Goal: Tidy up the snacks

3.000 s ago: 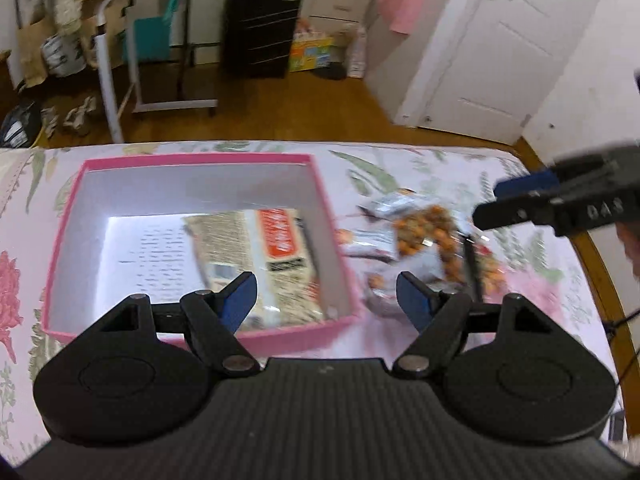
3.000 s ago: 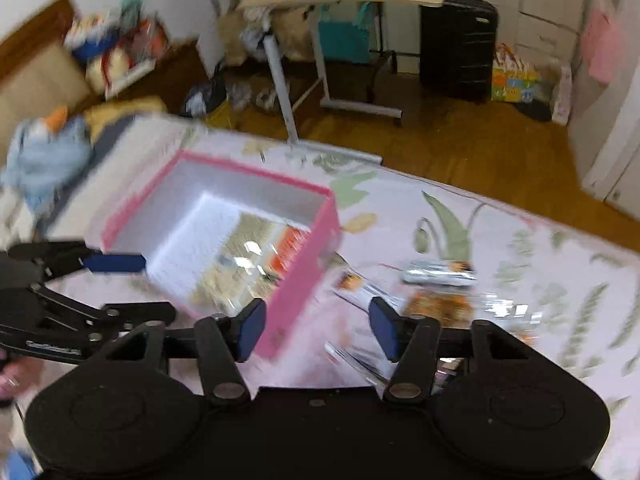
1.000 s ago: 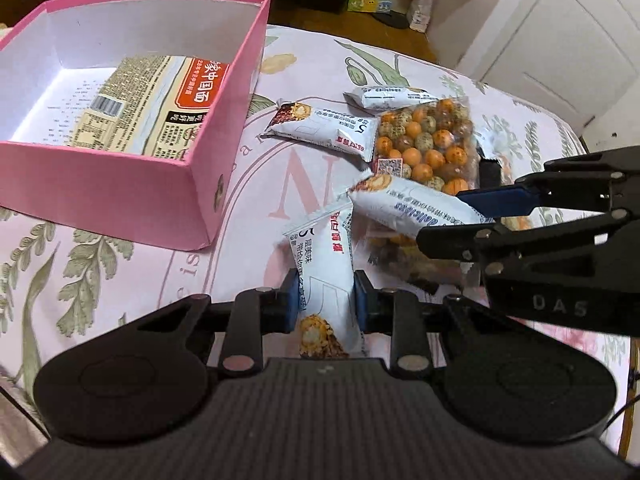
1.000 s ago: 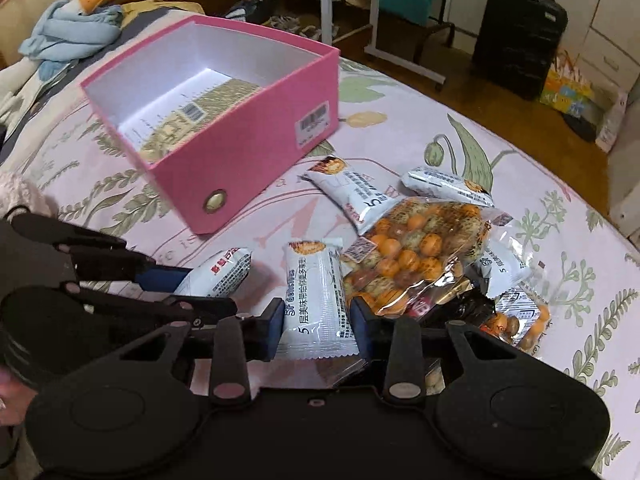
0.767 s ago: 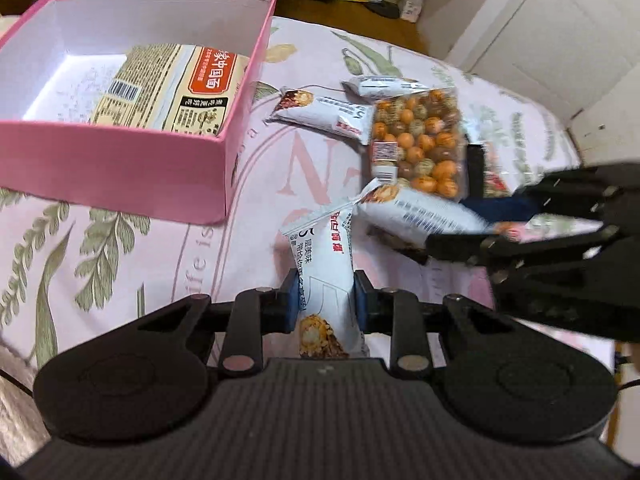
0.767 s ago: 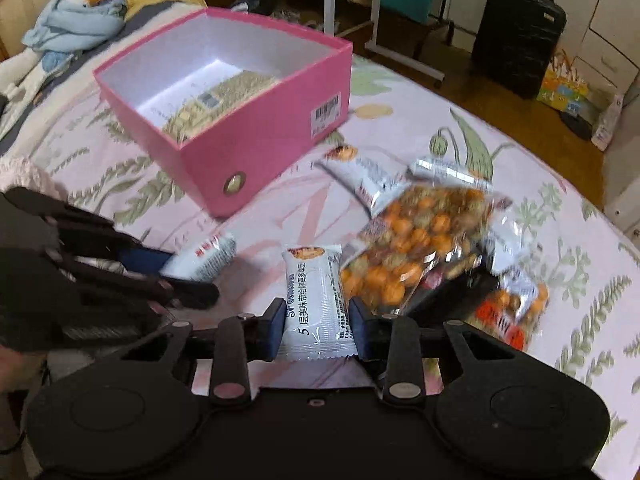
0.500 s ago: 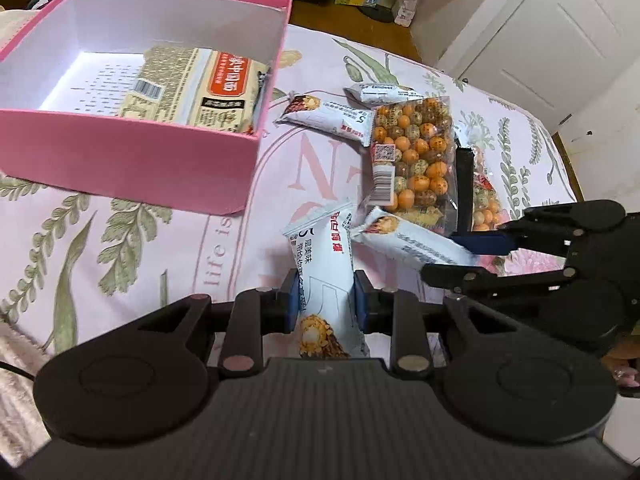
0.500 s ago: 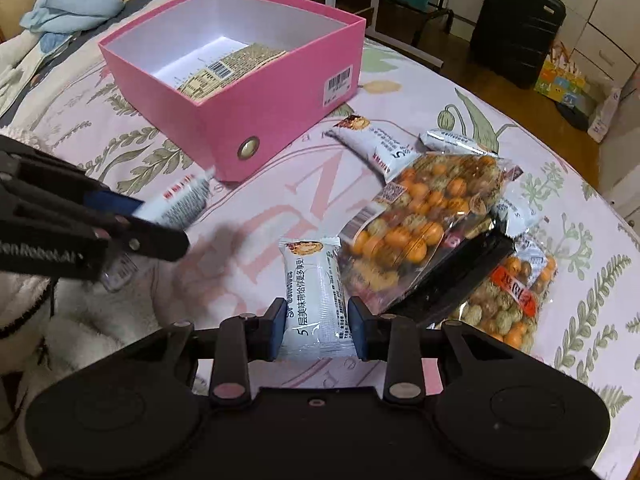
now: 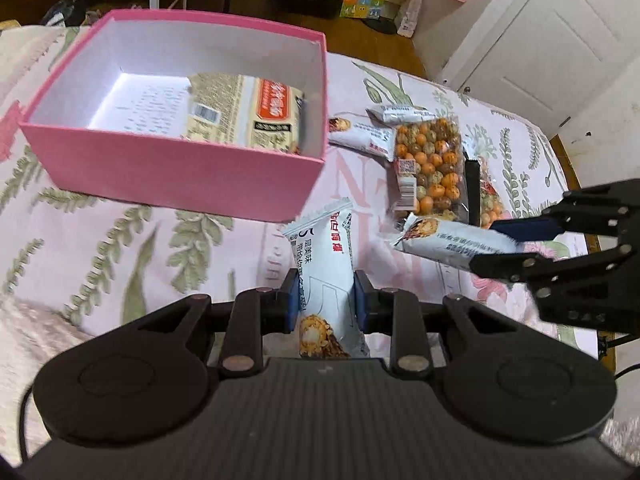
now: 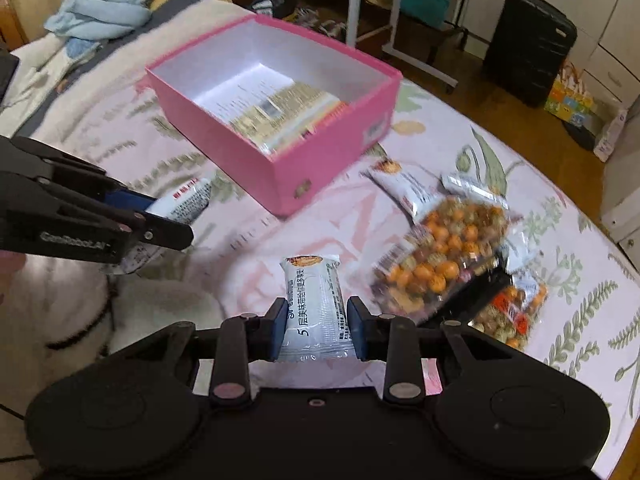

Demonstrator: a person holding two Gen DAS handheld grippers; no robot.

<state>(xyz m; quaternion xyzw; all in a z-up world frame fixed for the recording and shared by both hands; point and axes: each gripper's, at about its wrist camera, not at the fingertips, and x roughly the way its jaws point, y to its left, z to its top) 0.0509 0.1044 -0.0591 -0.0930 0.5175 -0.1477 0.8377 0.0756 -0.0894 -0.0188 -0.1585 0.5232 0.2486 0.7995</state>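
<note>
The task is looking only partly done. One large noodle packet [image 9: 256,114] is lying inside the pink box [image 9: 176,176], and nothing else is in it. The left claw [image 9: 325,300] is pinching a white snack bar [image 9: 324,256] and holding it above the bed cover, at about 5 o'clock from the box corner. The right claw [image 10: 316,330] is pinching a second white snack bar [image 10: 314,300], which is pointing toward the box at about 11 o'clock in the right wrist view. I judge that both bars are on their way to the box, but neither is over its rim yet.

Left to move: a clear bag of coated peanuts [image 9: 430,168], two small white packets [image 9: 362,134] just beside it at about 10 o'clock, and another bag of mixed nuts [image 10: 514,314] partly under a dark strip.

The flowered bed cover [image 9: 120,240] is carrying everything. The near wall of the box is standing between both bars and the inside, so each one needs lifting over it. The two claws are near each other and could be colliding above the box.
</note>
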